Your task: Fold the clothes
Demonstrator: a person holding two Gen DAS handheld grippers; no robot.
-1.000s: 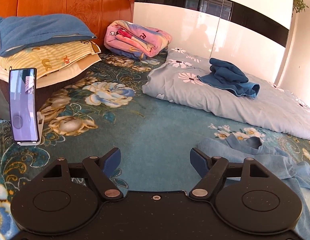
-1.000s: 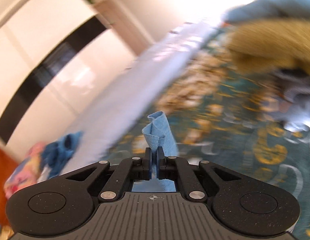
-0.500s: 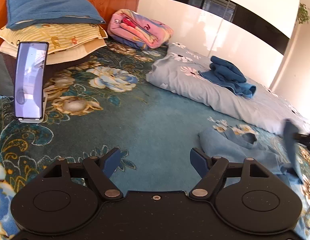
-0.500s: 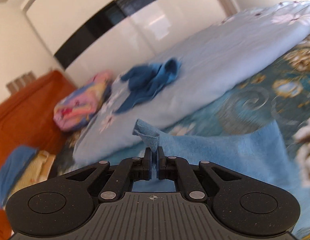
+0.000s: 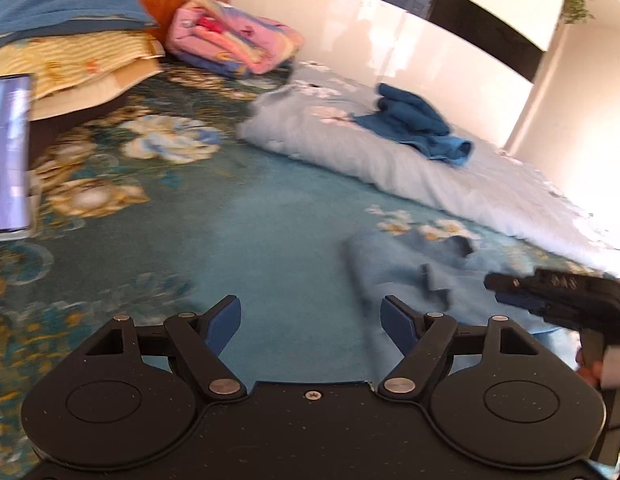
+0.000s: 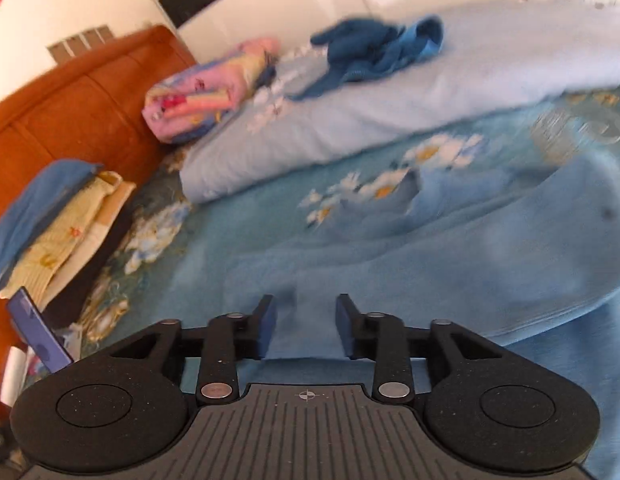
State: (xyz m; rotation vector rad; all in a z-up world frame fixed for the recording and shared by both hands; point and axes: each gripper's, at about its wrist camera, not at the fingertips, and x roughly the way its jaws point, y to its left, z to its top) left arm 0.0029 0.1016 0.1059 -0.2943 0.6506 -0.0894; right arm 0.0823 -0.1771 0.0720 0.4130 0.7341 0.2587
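Observation:
A light blue garment (image 5: 394, 268) lies spread on the floral bedspread; it fills the right wrist view (image 6: 450, 256). My left gripper (image 5: 310, 320) is open and empty, hovering just left of the garment's edge. My right gripper (image 6: 305, 324) is open just above the cloth and holds nothing; it shows in the left wrist view (image 5: 510, 286) at the garment's right side. A dark blue garment (image 5: 414, 124) lies crumpled on the pale grey quilt (image 5: 390, 160); it also shows in the right wrist view (image 6: 374, 48).
A pink folded blanket (image 5: 229, 36) and stacked pillows (image 5: 61, 52) lie by the orange headboard (image 6: 69, 96). A phone on a stand (image 5: 9, 152) is at the left. White wardrobe doors (image 5: 410, 40) stand behind the bed.
My right gripper has opened and let go of the light blue cloth it pinched, which now lies on the bed. The left gripper has drifted slightly, still open.

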